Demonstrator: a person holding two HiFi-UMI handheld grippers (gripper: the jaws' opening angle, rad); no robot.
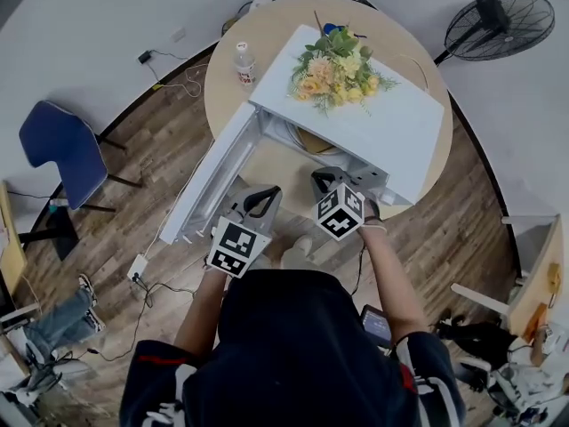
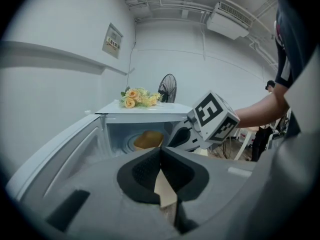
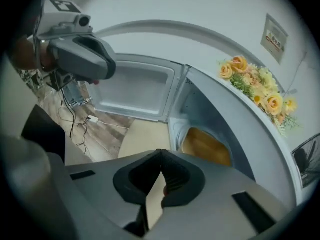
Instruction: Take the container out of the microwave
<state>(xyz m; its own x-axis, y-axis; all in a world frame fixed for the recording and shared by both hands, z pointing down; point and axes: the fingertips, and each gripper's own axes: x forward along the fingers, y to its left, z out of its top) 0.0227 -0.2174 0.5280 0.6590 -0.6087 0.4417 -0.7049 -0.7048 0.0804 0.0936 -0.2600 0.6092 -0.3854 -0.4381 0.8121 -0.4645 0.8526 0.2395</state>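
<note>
Looking down in the head view, a white microwave sits on a round table, its door swung open to the left. The left gripper and right gripper hover at its mouth.

Left gripper view: jaws pressed together, empty. An amber container sits deep inside the microwave.

Right gripper view: jaws likewise closed on nothing, with the container just beyond them.

It looks light, stiff and smooth, so probably slippery; its rim seems the best hold.
</note>
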